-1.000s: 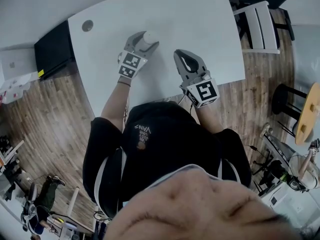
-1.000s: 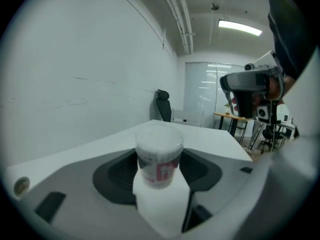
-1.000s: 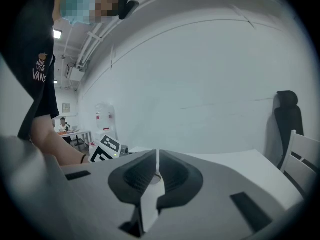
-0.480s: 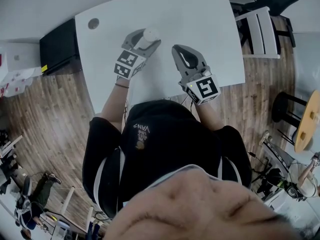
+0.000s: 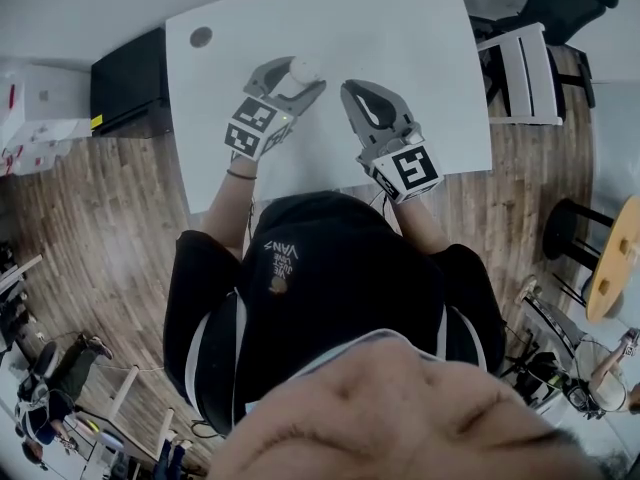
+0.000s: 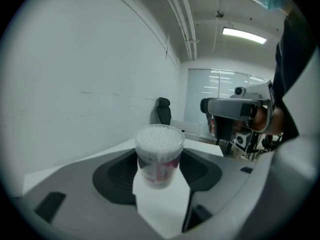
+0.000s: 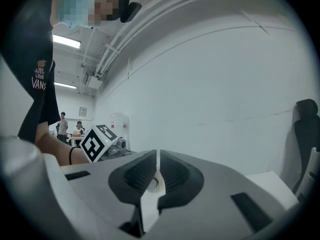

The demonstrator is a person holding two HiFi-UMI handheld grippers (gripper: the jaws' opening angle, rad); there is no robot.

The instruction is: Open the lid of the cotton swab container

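A clear round cotton swab container with a pink label stands upright on the white table. My left gripper is closed around its body. In the left gripper view the container sits between both dark pads, white swab tips showing at its top. My right gripper hovers just right of it, apart from it, jaws shut. In the right gripper view a small pale curved piece shows at the tips of the right gripper; I cannot tell what it is or whether it is held.
A round cable hole sits in the table's far left corner. A black cabinet stands left of the table, a white chair to its right, and a dark stool on the wooden floor.
The head view has shifted a little. The right gripper has edged slightly closer to the container. The left gripper still holds the container in the same way.
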